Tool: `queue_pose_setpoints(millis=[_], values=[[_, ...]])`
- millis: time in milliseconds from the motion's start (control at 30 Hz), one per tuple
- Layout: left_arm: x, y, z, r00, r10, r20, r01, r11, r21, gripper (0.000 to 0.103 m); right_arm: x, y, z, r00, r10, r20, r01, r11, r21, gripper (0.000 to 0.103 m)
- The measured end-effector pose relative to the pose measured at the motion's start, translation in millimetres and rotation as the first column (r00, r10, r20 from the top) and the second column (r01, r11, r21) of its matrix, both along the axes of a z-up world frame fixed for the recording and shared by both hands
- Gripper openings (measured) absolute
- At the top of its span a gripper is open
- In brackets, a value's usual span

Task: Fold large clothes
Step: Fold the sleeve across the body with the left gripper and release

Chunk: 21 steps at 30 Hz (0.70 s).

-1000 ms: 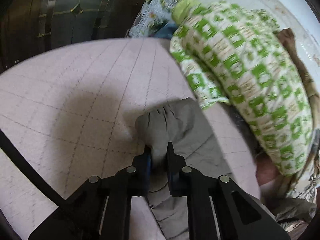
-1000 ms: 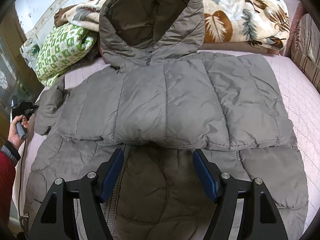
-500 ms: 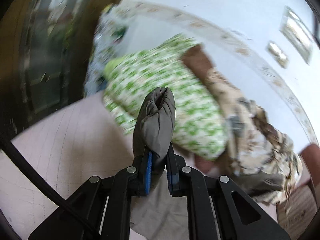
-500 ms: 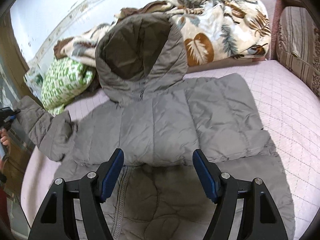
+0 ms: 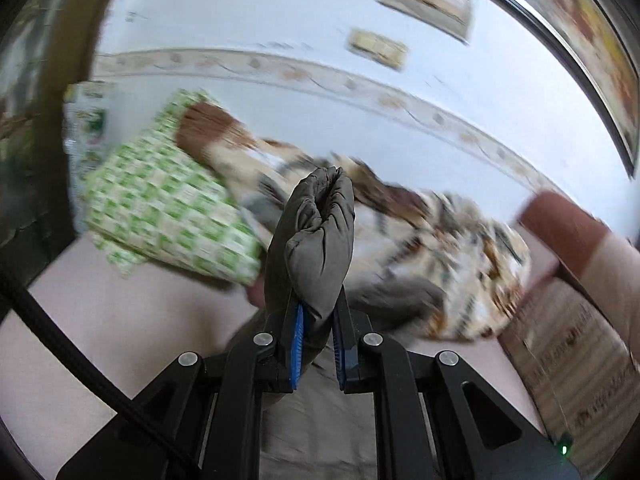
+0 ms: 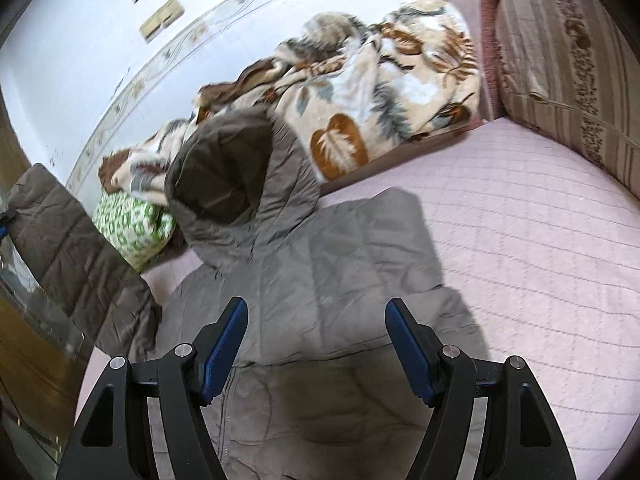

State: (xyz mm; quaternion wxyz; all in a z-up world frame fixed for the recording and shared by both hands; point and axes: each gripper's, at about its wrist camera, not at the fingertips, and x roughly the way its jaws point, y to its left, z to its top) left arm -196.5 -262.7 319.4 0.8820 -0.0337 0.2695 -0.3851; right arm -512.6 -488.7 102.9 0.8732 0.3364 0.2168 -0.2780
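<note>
Lifted since a second ago, the sleeve (image 6: 68, 248) now hangs in the air at the far left of the right wrist view, rising from the jacket's shoulder to the upper left, where before its cuff lay on the bed. The left gripper (image 5: 317, 344) stays clamped on the cuff (image 5: 316, 240), its blue pads pressed into the fabric, and the cuff stands bunched above the fingertips. Behind it, blurred, lie the green pillow (image 5: 164, 208) and the leaf blanket (image 5: 448, 248) against the wall (image 5: 280, 20).

Further right, the jacket (image 6: 328, 280) lies flat on the pink bed (image 6: 540, 260), hood (image 6: 240, 176) propped up against the blanket, the other sleeve folded across the chest. The right gripper (image 6: 316, 348) hovers above the jacket's middle with its jaws spread wide and nothing between them. At far right a striped cushion (image 6: 568, 60) stands at the bed's edge.
</note>
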Motion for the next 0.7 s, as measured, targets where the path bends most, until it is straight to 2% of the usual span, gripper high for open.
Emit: queue_pose_setpoints(millis=[133, 267, 367, 500, 567, 633, 700], values=[[-42, -50, -36, 0.996, -0.089, -0.028, 0.09, 0.994, 0.056, 0.012, -21, -14, 2, 0.999, -0.039, 0.021, 0.039, 0.999, 0.018, 0.076], [-73, -97, -88, 0.984, -0.153, -0.09, 0.163, 0.979, 0.118, 0.012, -31, -22, 3, 0.998, -0.064, 0.024, 0.063, 0.998, 0.017, 0.076], [-94, -130, -133, 0.975, -0.176, -0.135, 0.198, 0.964, 0.179, 0.012, -36, -25, 4, 0.997, -0.075, 0.027, 0.075, 0.997, 0.012, 0.076], [-115, -162, -192, 0.963, -0.206, -0.172, 0.248, 0.929, 0.275, 0.013, -38, -30, 3, 0.996, -0.081, 0.032, 0.081, 0.997, 0.02, 0.076], [-121, -168, -209, 0.952, -0.228, -0.204, 0.282, 0.911, 0.3, 0.02, -38, -32, 3, 0.996, -0.082, 0.031, 0.081, 0.996, 0.023, 0.076], [-127, -168, -218, 0.936, -0.263, -0.232, 0.326, 0.895, 0.303, 0.038, -37, -33, 2, 0.996, -0.082, 0.033, 0.081, 0.996, 0.028, 0.076], [-130, -163, -217, 0.927, -0.292, -0.234, 0.355, 0.885, 0.303, 0.043, -35, -35, 2, 0.996, -0.08, 0.036, 0.079, 0.996, 0.033, 0.076]])
